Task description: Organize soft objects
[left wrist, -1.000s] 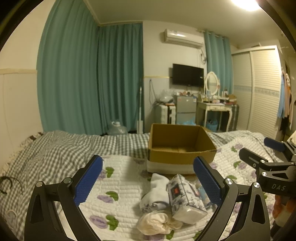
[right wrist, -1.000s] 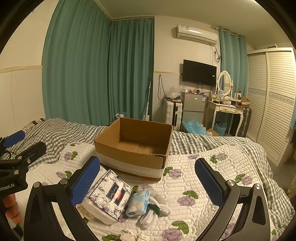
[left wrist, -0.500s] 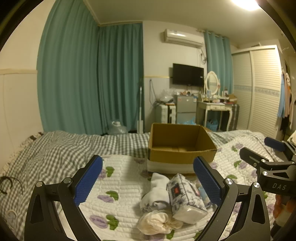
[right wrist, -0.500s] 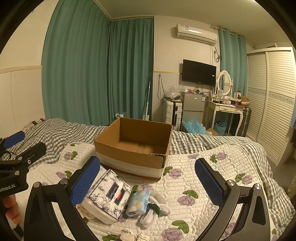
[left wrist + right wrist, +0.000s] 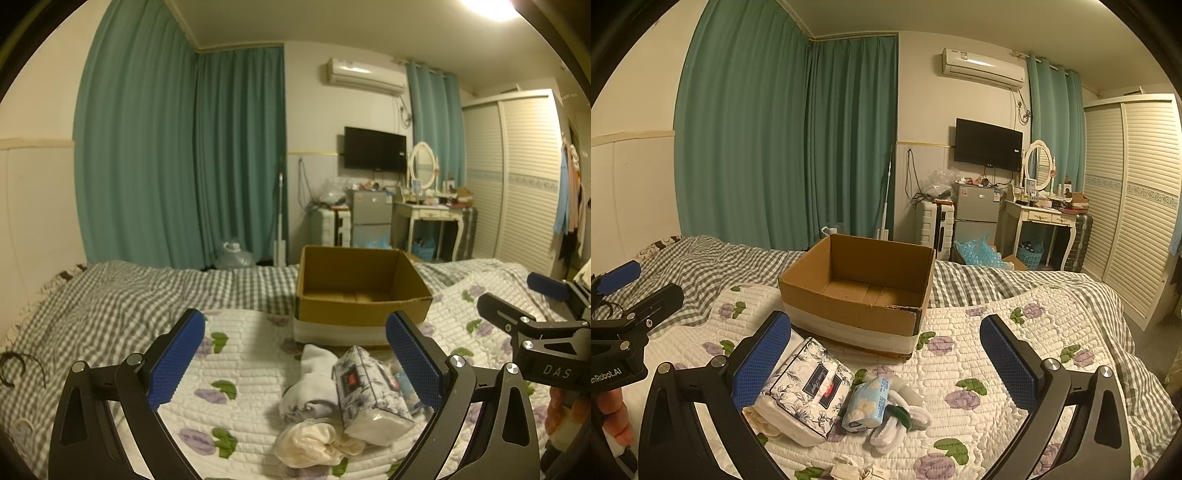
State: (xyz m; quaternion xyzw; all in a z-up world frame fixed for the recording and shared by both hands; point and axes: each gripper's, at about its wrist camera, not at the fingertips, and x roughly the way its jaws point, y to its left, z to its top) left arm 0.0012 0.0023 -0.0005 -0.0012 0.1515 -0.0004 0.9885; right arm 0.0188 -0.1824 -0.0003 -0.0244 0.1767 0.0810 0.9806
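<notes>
An open, empty cardboard box sits on the quilted bed. In front of it lies a pile of soft things: a floral tissue pack, a white cloth, a cream rolled cloth, a small blue tissue packet and white socks. My left gripper is open and empty above the pile. My right gripper is open and empty, also above the pile. Each gripper shows at the edge of the other's view.
The floral quilt lies over a grey checked blanket. A hair band lies at the bed's left. Beyond the bed stand a small fridge, a dressing table, a wardrobe and teal curtains.
</notes>
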